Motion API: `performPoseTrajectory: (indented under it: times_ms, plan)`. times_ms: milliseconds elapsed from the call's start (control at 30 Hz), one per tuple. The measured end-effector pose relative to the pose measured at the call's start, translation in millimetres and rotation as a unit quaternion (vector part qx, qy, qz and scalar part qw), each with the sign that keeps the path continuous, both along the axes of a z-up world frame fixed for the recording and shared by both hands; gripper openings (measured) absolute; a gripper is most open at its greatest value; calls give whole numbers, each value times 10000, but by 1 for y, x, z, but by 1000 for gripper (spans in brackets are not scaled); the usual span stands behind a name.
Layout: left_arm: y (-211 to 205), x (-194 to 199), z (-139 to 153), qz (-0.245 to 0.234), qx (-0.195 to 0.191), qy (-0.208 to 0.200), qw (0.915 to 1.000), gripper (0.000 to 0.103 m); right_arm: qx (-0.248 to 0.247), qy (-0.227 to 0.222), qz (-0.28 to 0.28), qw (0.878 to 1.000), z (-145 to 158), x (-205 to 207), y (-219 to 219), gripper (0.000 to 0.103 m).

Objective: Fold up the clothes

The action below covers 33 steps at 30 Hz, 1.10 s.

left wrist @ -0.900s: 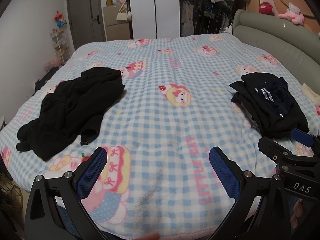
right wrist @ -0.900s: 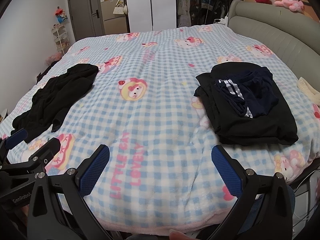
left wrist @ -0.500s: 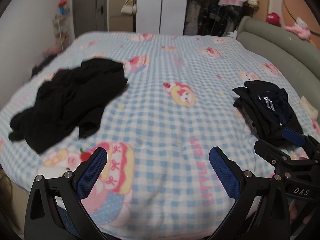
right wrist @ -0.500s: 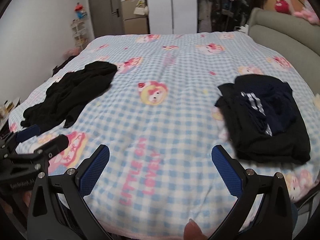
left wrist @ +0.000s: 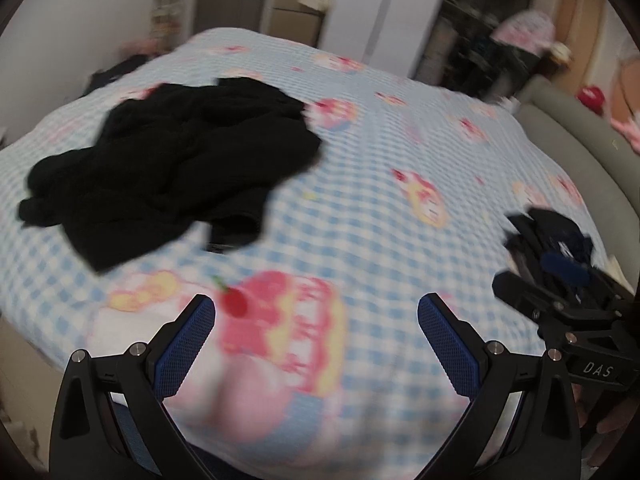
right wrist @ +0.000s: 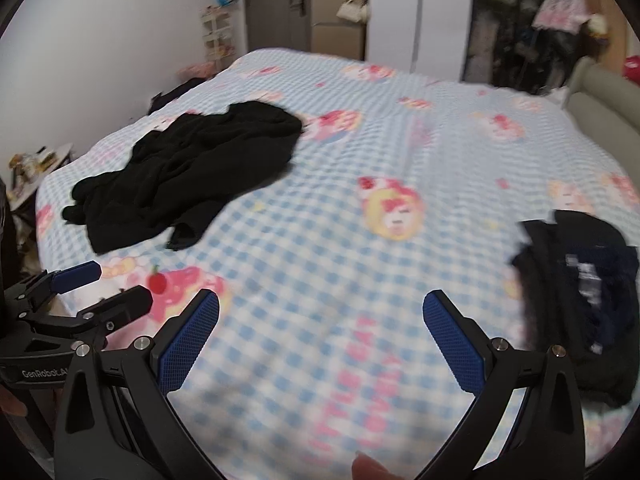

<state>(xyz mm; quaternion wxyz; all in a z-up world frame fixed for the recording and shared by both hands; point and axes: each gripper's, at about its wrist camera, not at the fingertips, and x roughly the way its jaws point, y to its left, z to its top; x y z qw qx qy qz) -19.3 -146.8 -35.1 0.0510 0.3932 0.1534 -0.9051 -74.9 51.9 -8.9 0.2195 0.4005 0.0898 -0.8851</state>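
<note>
On the left of the bed (left wrist: 360, 208) lies a black heap (left wrist: 172, 168) of clothes, all crumpled and not folded. It sits on the blue and white checked blanket (right wrist: 320, 240), which has pink cartoon pictures on it (a red cherry is printed just below the heap). The heap touches no tongs.

The left tongs (left wrist: 316, 332) hang over the near edge of the bed, just below the heap and a bit to the right. They are spread wide, with nothing between the blue pads (left wrist: 188, 344). Only the blanket shows in the gap.

The right tongs (right wrist: 320, 332) hang over the middle of the near edge, beside the left ones. They are spread wide too, and hold nothing.

On the right of the bed lies a dark pile (right wrist: 588, 304) with white stripes, flatter and neater than the heap. It is well apart from the heap, close to the right tongs but not touching them.

Further right stands the grey headboard (left wrist: 580, 152). Both views are blurry.
</note>
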Motion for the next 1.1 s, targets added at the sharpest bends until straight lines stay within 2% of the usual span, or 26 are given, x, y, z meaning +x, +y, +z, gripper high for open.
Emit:
performPoseTrajectory:
  times_ms: [100,167,333,533,567,633,700,733,767,800,833,867,900,967,1100]
  plan:
    - [-51,-1,-9,635,140,-6,9979,94,125,-209,478,9986,-13,-16,-42,103]
    - [-92,-6,-20,1091,253,-147,9936,80,218,-304,793,9962,-22,-25,-72,103]
    - [-164,-19,-51,1798,332,-487,9819,82,342,-510,1346,9890,-48,-50,-149,100]
    - [-212,-52,-95,1861,814,-947,9746,88,661,-851,1512,9826,-104,-85,-218,97]
    - [-215,-59,-101,1812,895,-990,9744,92,726,-899,1495,9820,-113,-91,-225,97]
    - [-219,-73,-111,1676,1057,-1060,9744,94,865,-1041,1465,9799,-132,-104,-239,97]
    - [-217,-84,-113,1529,1126,-1000,9767,94,930,-1457,1443,9743,-153,-115,-247,88]
    - [-216,-88,-113,1485,1106,-967,9779,84,872,-1599,1411,9731,-159,-121,-248,87]
    - [-214,-90,-110,1527,957,-965,9789,59,778,-1617,1367,9742,-158,-124,-246,75]
    - [-212,-91,-107,1577,797,-965,9795,46,718,-1590,1335,9756,-153,-126,-242,60]
    - [-211,-90,-102,1565,750,-839,9813,28,679,-1537,1308,9771,-148,-128,-238,50]
    - [-210,-89,-97,1488,860,-688,9827,24,632,-1462,1293,9787,-141,-129,-233,36]
    - [-206,-88,-92,1438,829,-613,9842,22,562,-1392,1278,9804,-134,-130,-227,26]
    - [-200,-86,-81,1346,736,-479,9870,19,427,-1271,1231,9833,-120,-130,-214,13]
    - [-180,-78,-64,1081,705,-242,9913,18,274,-778,1116,9903,-89,-117,-190,8]
